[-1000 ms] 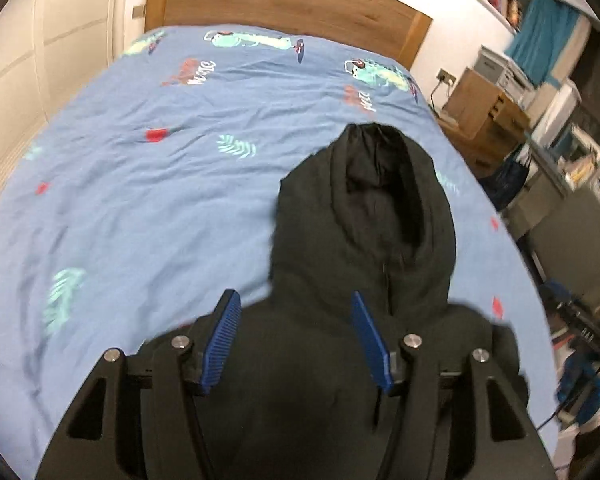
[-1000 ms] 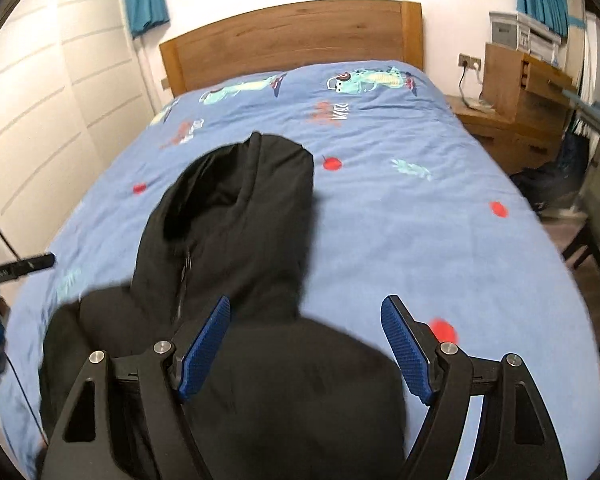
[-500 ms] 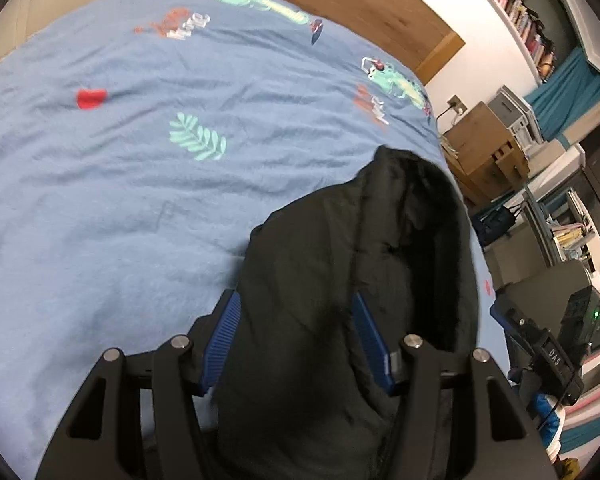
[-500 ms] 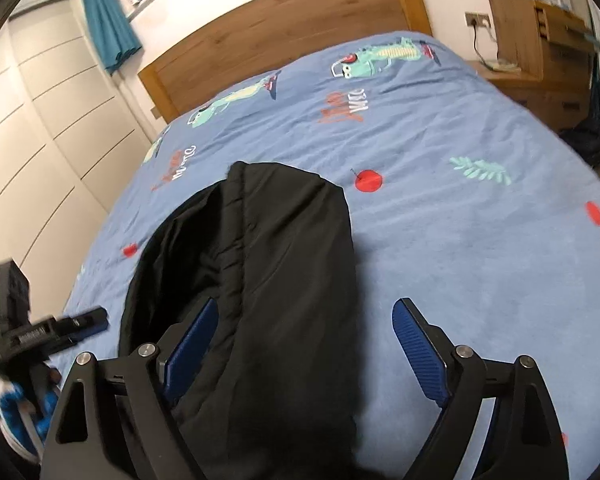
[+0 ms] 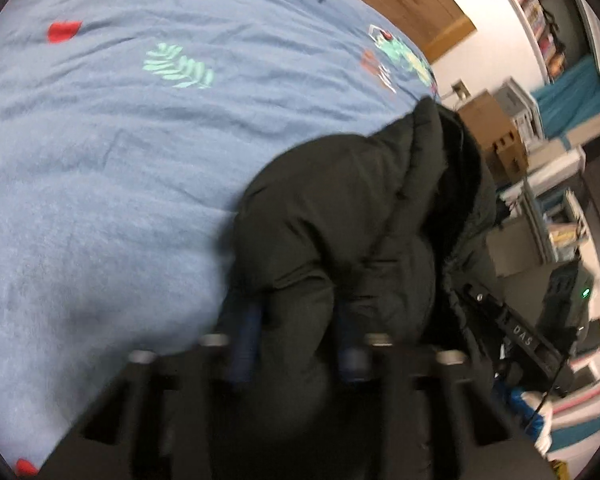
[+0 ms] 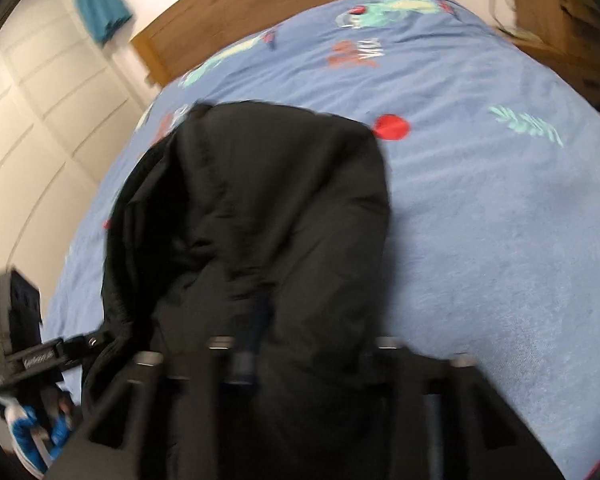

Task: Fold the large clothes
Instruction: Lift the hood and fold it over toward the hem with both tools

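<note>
A black hooded jacket (image 5: 352, 216) lies on the blue patterned bed cover (image 5: 120, 152), hood toward the headboard. My left gripper (image 5: 300, 332) has the jacket's left shoulder fabric bunched between its blue pads, and the jaws look closed in on it. In the right wrist view the jacket (image 6: 260, 208) fills the middle. My right gripper (image 6: 304, 340) has the right shoulder fabric between its fingers; one blue pad (image 6: 248, 344) shows, the other is hidden under cloth. Both views are blurred.
A wooden headboard (image 6: 300, 4) stands at the far end of the bed. White wardrobe doors (image 6: 32, 128) are on the left. A wooden bedside cabinet (image 5: 496, 136) and cluttered shelves stand on the right. The other gripper's body (image 6: 32, 344) shows at the left edge.
Both grippers moved forward onto the jacket's shoulders and their jaws narrowed around the fabric. The jacket has bunched up between the pads.
</note>
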{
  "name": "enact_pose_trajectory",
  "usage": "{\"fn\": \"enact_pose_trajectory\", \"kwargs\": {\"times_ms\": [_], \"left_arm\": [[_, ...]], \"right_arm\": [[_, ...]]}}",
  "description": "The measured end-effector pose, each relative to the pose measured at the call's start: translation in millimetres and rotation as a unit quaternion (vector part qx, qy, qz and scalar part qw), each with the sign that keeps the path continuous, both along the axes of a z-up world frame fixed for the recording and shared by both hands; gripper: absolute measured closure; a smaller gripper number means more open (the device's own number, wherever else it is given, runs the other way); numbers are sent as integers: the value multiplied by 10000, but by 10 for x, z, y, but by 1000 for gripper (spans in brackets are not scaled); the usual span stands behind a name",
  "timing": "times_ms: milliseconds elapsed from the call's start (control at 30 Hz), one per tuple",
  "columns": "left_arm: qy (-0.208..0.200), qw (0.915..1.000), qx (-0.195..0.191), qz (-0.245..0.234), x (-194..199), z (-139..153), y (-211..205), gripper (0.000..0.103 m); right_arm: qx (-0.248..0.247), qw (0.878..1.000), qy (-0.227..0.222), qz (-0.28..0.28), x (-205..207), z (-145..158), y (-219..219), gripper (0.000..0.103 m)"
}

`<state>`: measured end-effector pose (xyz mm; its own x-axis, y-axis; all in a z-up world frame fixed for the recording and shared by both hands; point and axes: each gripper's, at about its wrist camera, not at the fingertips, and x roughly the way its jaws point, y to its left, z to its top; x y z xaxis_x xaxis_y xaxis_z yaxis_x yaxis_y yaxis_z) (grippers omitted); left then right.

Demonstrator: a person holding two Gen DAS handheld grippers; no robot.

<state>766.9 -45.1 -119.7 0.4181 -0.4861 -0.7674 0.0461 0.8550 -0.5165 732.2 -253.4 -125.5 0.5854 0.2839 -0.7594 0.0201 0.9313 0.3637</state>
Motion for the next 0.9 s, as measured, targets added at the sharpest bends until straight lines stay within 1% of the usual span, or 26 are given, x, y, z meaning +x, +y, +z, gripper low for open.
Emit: {"fn": "enact_pose_trajectory", "kwargs": {"times_ms": [67,133,267,300,367,433,467,500,533,567,633,667,700,767,833,867,900], "left_arm": [[-121,9997,179,-105,-88,110,-70,92],[-253,9991,304,-119,-222,252,-117,94],[-493,9982,318,-79,-561,548,-84,95],[-558,9979,319,-81,-666,624,-70,96],[-670,9974,251,-85,-876,759,-14,96],[-842,9964,100,-88,-1143,919,70,96],[-970,9952,-22,-106,-1308,1005,125,96],[-1065,9942,-61,-127,-1436,1074,159,96],[-1247,9920,-83,-170,-1646,1165,205,96],[-1345,9907,-109,-199,-1776,1220,229,96],[-1594,9866,-197,-276,-2157,1323,310,96],[-1711,9846,-164,-313,-2343,1360,342,96],[-1843,9821,-112,-369,-2597,1392,388,96],[-1959,9796,-90,-440,-2971,1395,470,96],[-1987,9786,-45,-527,-3414,1320,574,96],[-1948,9791,39,-573,-3624,1242,622,96],[-1893,9800,124,-602,-3754,1176,649,96]], "right_arm": [[-80,9998,-52,198,-73,124,80,91],[-234,9989,-136,373,-180,290,147,92],[-413,9957,-413,720,-482,681,252,94],[-493,9937,-531,852,-636,819,295,94],[-627,9897,-726,1064,-880,1009,370,94],[-767,9846,-947,1252,-1166,1180,429,94],[-862,9818,-1052,1329,-1319,1260,479,94],[-963,9785,-1161,1407,-1473,1343,523,94],[-1031,9759,-1252,1461,-1569,1392,545,94],[-1109,9714,-1414,1555,-1738,1483,586,94],[-1195,9611,-1764,1758,-2206,1659,697,94],[-1261,9572,-1865,1820,-2349,1698,741,94],[-1438,9487,-2038,1941,-2652,1754,832,94],[-1671,9373,-2220,2102,-3098,1777,957,94],[-1692,9329,-2304,2190,-3547,1735,1031,93],[-1739,9315,-2307,2210,-3715,1689,1061,92],[-1804,9303,-2277,2241,-3932,1597,1097,92]]}}
